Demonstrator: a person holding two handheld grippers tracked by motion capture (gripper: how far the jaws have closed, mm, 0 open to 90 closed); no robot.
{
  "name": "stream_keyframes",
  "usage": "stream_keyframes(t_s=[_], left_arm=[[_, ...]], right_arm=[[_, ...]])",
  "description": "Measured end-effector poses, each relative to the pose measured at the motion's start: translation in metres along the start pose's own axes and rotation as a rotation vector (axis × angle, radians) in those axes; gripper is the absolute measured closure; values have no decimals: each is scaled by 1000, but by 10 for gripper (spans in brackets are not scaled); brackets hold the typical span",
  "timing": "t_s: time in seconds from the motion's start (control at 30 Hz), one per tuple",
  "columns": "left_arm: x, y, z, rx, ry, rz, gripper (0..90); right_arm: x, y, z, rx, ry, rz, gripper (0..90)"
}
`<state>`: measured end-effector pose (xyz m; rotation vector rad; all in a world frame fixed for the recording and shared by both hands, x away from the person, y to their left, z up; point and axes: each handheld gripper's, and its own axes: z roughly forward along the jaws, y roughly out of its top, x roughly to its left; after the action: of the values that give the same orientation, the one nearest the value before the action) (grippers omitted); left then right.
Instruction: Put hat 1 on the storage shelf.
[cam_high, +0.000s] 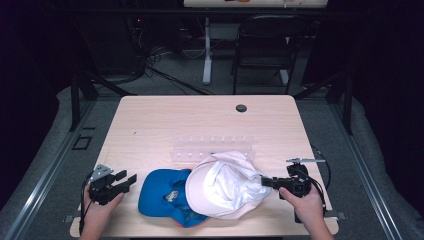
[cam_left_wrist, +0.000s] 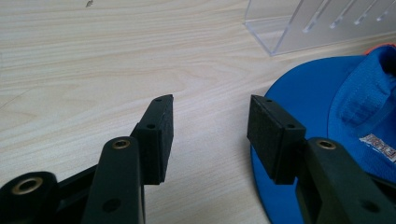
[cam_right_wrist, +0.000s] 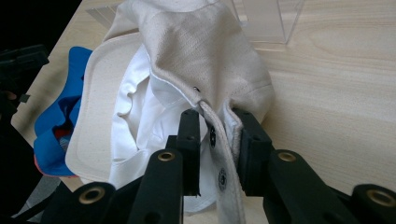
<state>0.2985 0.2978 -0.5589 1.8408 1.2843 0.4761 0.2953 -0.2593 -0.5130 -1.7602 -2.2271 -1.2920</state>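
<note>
A cream-white cap lies upside down near the table's front, overlapping a blue cap to its left. My right gripper is at the cream cap's right side. In the right gripper view the cream cap has its snap strap pinched between the jaws of the right gripper, which is shut on it. My left gripper hovers open just left of the blue cap. In the left gripper view the left gripper holds nothing, and the blue cap's brim lies beside its right jaw.
A clear acrylic rack stands behind the caps, also seen as the acrylic rack in the left gripper view. A dark cable hole sits at the table's far side. A black chair stands on the floor beyond the table.
</note>
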Motion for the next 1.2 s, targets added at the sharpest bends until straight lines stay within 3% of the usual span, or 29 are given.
stream_keyframes(t_s=[0.27,0.43,0.5,0.73,0.97,1.2], left_arm=[[-1,0,0,1,2,2,510],[-1,0,0,1,3,2,511],[-1,0,0,0,3,2,511],[-1,0,1,-1,6,4,510],[-1,0,0,-2,4,2,511],[-2,0,0,-3,1,5,510]], right_arm=[[6,4,-8,56,33,55,811],[6,6,-15,76,53,121,817],[6,7,-20,88,38,148,817],[10,12,-29,137,34,164,816],[14,19,-32,183,81,194,817],[20,30,-35,199,161,268,818]])
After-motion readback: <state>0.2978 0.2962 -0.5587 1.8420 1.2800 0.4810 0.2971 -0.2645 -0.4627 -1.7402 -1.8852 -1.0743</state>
